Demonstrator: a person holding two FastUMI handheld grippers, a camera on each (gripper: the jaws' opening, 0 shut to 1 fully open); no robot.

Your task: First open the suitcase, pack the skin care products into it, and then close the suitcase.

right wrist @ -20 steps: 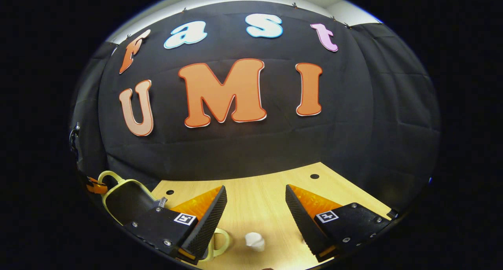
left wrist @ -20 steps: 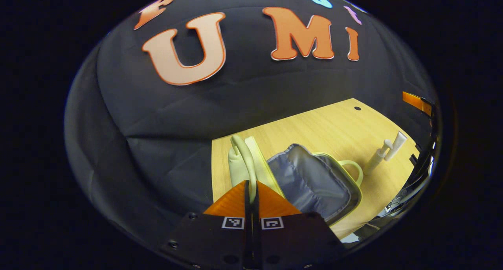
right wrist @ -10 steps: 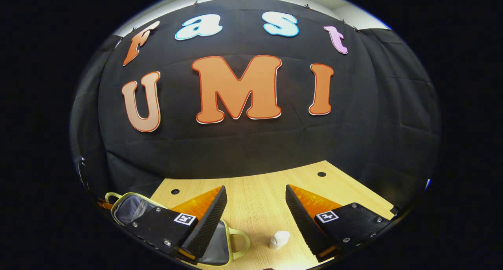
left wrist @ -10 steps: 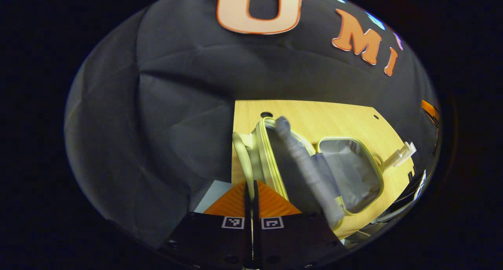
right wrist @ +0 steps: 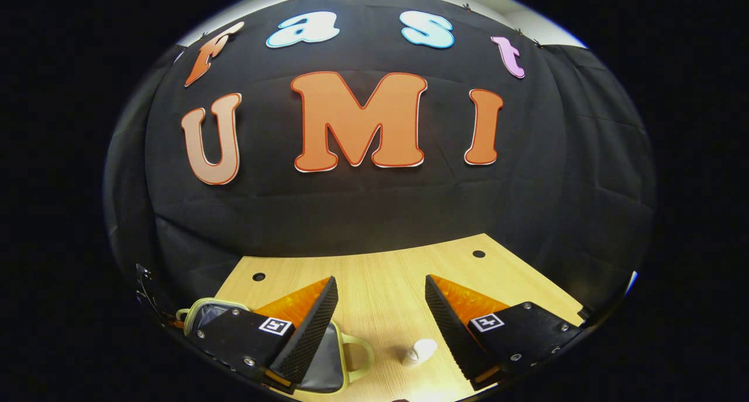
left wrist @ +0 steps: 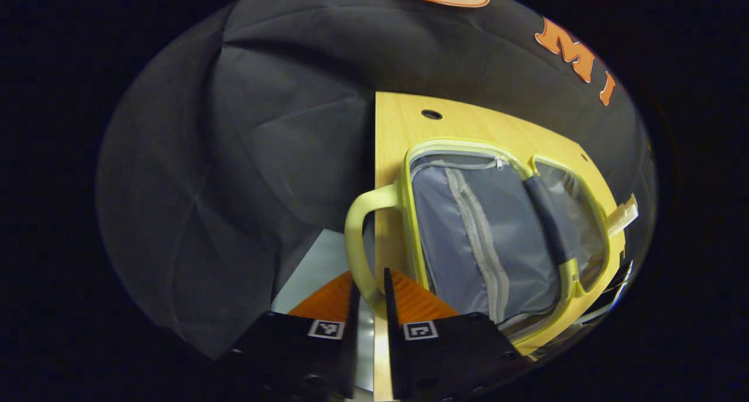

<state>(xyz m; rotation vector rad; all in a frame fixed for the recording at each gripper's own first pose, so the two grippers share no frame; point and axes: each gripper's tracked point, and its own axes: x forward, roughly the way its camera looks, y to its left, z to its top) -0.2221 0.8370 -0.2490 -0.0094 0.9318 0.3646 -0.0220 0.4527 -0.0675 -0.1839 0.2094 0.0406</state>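
Where it lies: the pale yellow-green fabric suitcase (left wrist: 497, 232) with grey lining is spread open flat on the light wooden table (left wrist: 398, 127), both halves facing up.
Handle: its looped yellow-green handle (left wrist: 360, 238) hangs past the table's edge.
Left claw: the left claw (left wrist: 370, 291) points along that edge, narrowly parted, the handle's loop between its fingers; whether they press it, I cannot tell.
Right claw: the right claw (right wrist: 380, 308) is level and low over the table, spread wide.
Skin care: a small white bottle (right wrist: 418, 352) lies on the table between its fingers, just beside the suitcase.
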